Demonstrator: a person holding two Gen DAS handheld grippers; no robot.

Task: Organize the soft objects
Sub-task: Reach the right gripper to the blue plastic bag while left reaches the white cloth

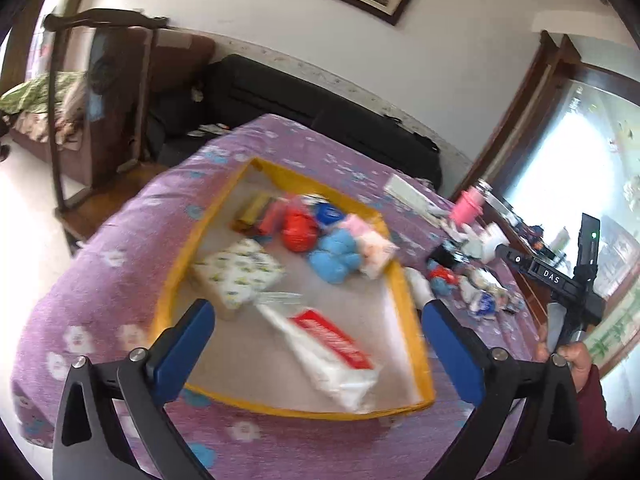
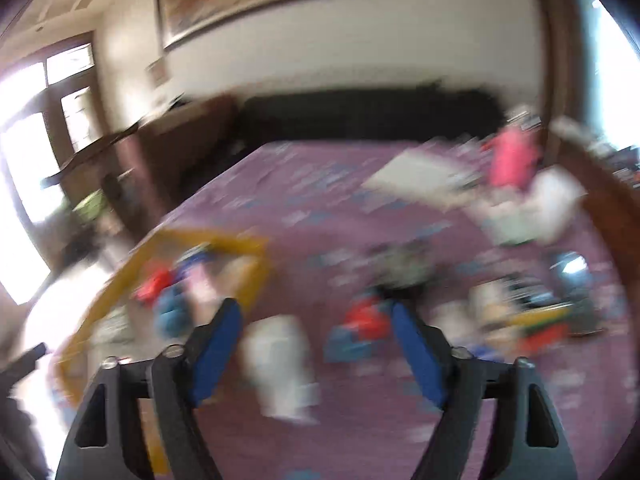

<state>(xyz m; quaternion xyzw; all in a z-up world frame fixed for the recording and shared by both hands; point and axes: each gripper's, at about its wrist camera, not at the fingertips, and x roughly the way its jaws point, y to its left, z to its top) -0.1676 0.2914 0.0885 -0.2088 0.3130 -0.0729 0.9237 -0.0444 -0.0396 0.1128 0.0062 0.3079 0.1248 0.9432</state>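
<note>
A yellow-rimmed tray (image 1: 408,304) lies on the purple bedspread. In it are a patterned tissue pack (image 1: 236,276), a white bag with a red label (image 1: 332,348), a blue plush toy (image 1: 334,258), a red soft item (image 1: 298,230) and a pink-white packet (image 1: 374,250). My left gripper (image 1: 318,322) hangs open over the tray's near end, nothing between its blue fingers (image 1: 188,336). The right wrist view is blurred. My right gripper (image 2: 316,330) is open above the bedspread, right of the tray (image 2: 248,246). A white soft object (image 2: 280,368) lies below it, apart from the pads.
Loose small items (image 1: 472,284) lie on the bedspread (image 1: 100,280) right of the tray, with a pink cup (image 1: 466,204) and a white flat box (image 1: 408,194) behind. A hand (image 1: 576,356) holds the other gripper's handle at the right. A dark sofa and wooden chair stand beyond.
</note>
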